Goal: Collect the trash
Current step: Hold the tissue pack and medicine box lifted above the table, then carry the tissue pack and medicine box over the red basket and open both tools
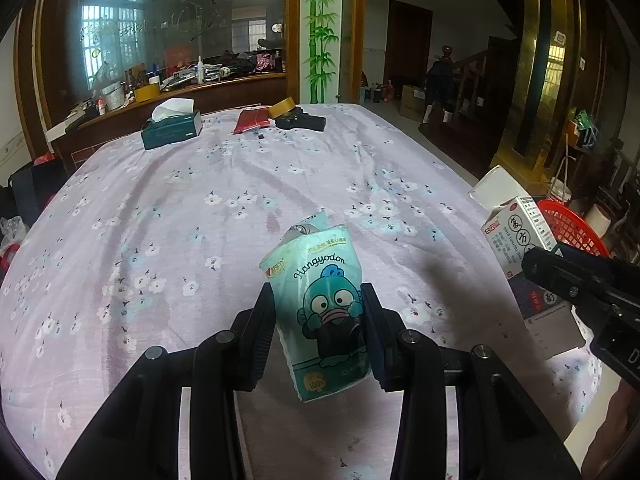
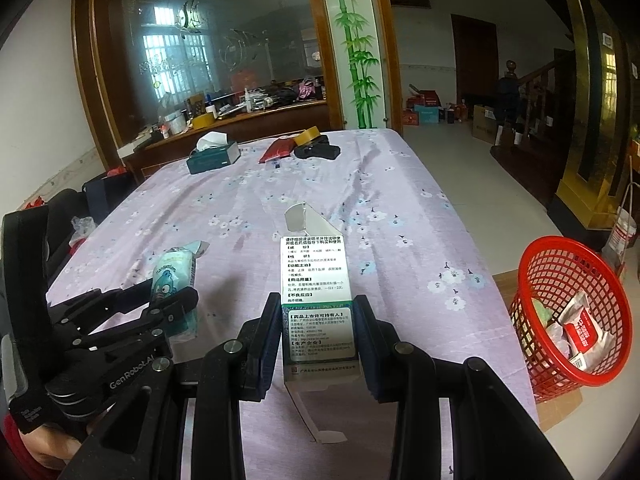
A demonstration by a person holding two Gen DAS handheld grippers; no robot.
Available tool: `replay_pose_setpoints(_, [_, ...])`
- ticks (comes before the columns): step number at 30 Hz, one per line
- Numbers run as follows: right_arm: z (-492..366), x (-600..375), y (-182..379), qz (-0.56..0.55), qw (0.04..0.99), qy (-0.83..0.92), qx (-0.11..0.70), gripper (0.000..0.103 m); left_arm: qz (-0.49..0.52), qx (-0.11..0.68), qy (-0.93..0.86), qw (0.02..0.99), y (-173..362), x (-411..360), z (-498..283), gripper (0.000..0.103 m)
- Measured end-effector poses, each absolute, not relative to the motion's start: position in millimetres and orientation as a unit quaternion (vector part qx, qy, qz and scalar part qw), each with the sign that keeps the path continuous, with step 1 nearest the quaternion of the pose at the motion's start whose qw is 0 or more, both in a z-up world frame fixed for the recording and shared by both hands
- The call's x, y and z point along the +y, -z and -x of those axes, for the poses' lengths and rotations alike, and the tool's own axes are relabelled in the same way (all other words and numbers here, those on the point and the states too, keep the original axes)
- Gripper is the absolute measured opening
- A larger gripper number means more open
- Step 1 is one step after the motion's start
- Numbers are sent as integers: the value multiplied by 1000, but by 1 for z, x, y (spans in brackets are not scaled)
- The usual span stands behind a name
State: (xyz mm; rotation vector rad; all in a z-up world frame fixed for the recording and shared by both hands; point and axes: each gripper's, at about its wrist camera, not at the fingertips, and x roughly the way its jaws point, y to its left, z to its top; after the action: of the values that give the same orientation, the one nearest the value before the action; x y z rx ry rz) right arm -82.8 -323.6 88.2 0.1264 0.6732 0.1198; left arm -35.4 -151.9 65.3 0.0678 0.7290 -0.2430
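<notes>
My left gripper (image 1: 318,296) is shut on a teal tissue packet (image 1: 320,304) printed with a cartoon fish, held above the flowered tablecloth (image 1: 200,220). It also shows in the right wrist view (image 2: 176,280) at the left. My right gripper (image 2: 316,308) is shut on an empty white medicine box (image 2: 316,276) with its end flaps open. That box (image 1: 520,240) shows at the right of the left wrist view. A red mesh basket (image 2: 568,312) with several wrappers inside stands off the table's right edge.
At the table's far end lie a dark green tissue box (image 2: 214,158), a red packet (image 2: 276,150), a roll of tape (image 2: 306,135) and a black object (image 2: 318,151). A cluttered wooden counter (image 2: 240,116) stands behind. Cardboard lies under the basket.
</notes>
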Motion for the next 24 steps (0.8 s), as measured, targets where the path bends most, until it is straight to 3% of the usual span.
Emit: replay_pose_setpoints(24, [106, -431, -103, -115, 947, 34, 297, 39, -60, 359, 216, 906, -90, -241, 31, 39])
